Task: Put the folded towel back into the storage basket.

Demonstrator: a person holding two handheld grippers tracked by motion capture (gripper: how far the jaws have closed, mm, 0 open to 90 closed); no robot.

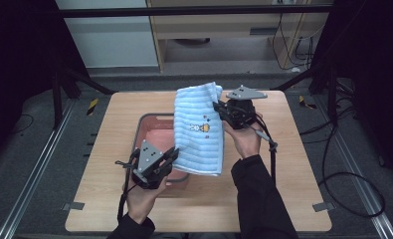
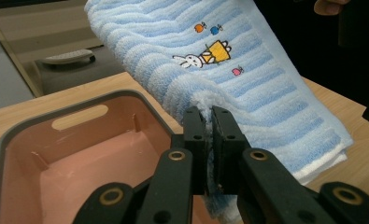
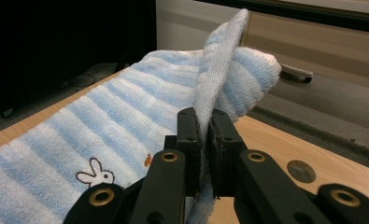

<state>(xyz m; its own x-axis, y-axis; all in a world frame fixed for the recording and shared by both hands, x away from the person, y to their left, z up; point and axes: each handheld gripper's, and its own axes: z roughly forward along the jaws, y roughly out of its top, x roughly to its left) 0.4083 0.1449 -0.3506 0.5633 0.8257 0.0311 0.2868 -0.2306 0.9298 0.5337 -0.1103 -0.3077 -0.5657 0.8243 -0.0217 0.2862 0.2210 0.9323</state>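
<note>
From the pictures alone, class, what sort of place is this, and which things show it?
Probably a lab recording bench: a wooden table inside dark metal framing, floor rails, loose cables.

Fluffy terry-cloth towel point(image 1: 199, 129) — glossy pink plastic basin point(image 2: 79, 154) — matt wood-grain table point(image 1: 283, 164).

Wooden table point(image 1: 283, 199), grey floor point(image 1: 30, 144), wood cabinet point(image 1: 219, 30) behind, dim rm

No legible text, labels, brands or numbers found; the towel point(image 2: 247, 70) bears only an embroidered rabbit picture.
</note>
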